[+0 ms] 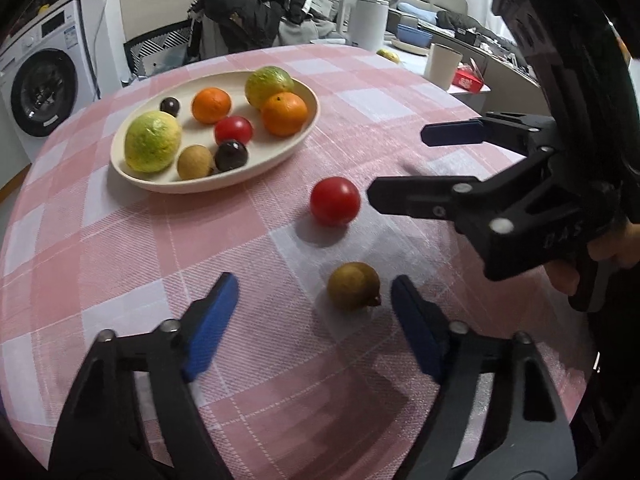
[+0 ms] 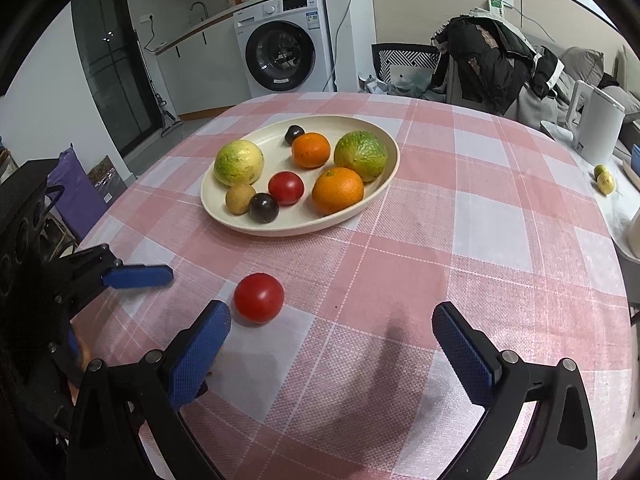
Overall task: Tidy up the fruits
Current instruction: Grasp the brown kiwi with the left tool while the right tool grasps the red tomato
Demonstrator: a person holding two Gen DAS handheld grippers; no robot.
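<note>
While both grippers' fingers stand released, brown fruit (image 1: 354, 286) between left fingers (image 1: 210, 322), tomato (image 2: 259, 297) beside right fingers (image 2: 200, 354).

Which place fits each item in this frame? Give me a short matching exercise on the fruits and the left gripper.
Things:
1. loose red tomato
2. brown longan
3. dark plum
4. left gripper

Places:
A. on the cream plate
B. on the cloth near the tip of the right gripper
C. between two open blue pads
D. open, around the small brown fruit, not pressing it

Pairs: 1-B, 2-C, 3-A, 4-D
</note>
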